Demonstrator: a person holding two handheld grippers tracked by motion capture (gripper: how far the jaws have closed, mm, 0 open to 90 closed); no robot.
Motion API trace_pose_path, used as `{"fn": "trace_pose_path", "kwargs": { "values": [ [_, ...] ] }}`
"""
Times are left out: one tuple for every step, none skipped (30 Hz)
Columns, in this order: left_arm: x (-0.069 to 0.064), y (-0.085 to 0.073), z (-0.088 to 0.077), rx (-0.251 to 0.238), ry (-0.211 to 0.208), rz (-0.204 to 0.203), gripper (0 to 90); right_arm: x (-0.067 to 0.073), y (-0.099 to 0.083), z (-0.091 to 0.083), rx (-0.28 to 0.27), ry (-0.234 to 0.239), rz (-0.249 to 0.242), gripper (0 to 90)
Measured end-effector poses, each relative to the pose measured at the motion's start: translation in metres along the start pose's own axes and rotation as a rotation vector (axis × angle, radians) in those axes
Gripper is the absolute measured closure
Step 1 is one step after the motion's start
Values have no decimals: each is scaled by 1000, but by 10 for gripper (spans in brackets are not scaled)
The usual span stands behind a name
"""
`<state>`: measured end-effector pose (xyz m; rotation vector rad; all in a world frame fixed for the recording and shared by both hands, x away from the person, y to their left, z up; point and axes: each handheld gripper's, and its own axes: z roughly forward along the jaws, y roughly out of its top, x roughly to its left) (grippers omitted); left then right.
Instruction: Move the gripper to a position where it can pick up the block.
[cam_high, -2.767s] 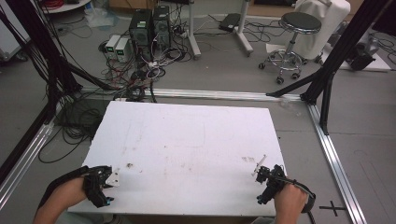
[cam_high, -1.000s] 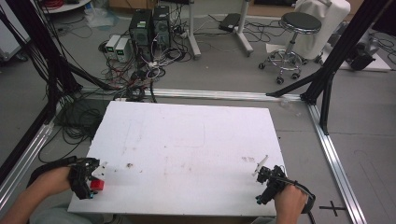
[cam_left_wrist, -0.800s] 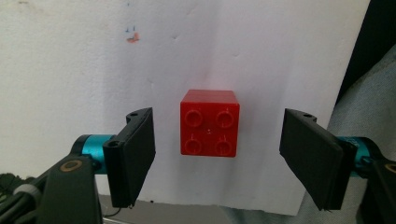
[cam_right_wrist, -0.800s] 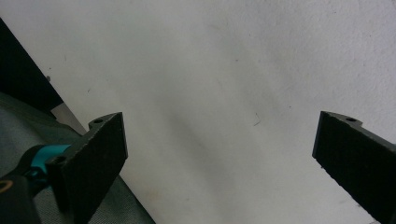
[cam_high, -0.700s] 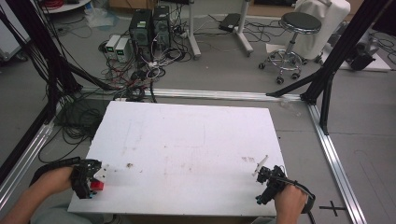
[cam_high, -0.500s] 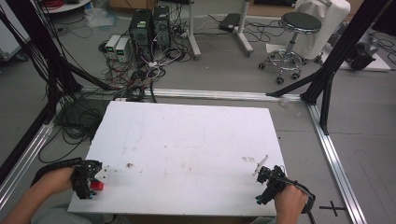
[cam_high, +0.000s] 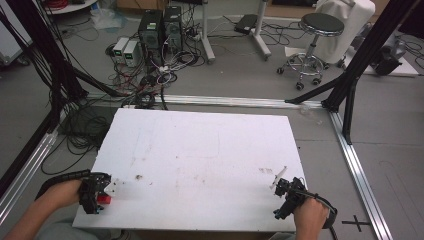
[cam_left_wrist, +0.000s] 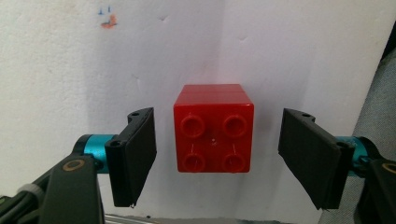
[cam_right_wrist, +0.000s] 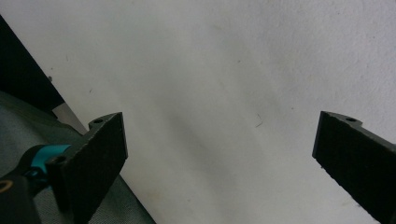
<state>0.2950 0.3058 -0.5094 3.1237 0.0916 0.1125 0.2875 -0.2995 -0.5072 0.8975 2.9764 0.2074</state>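
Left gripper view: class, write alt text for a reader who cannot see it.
A red four-stud plastic building block rests on a white table, centred between the open left gripper, whose two black jaws stand clear of its sides.

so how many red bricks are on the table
1. The red brick sits at the white table's near left corner, between the open jaws of the left gripper, untouched.

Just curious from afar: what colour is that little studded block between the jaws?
Red. The block shows best in the left gripper view.
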Motion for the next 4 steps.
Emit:
{"fn": "trace_pose_path", "kwargs": {
  "values": [
    [0, 0, 0, 0, -1, 1, 280, 0, 1, 0, -3, 1, -2, 23],
    [-1, 0, 0, -2, 0, -1, 280, 0, 1, 0, -3, 1, -6, 23],
    [0, 0, -1, 1, 2, 4, 280, 0, 1, 0, -3, 1, -4, 23],
    [0, 0, -1, 1, 2, 4, 280, 0, 2, 0, -7, 0, -7, 23]
  ]
}}
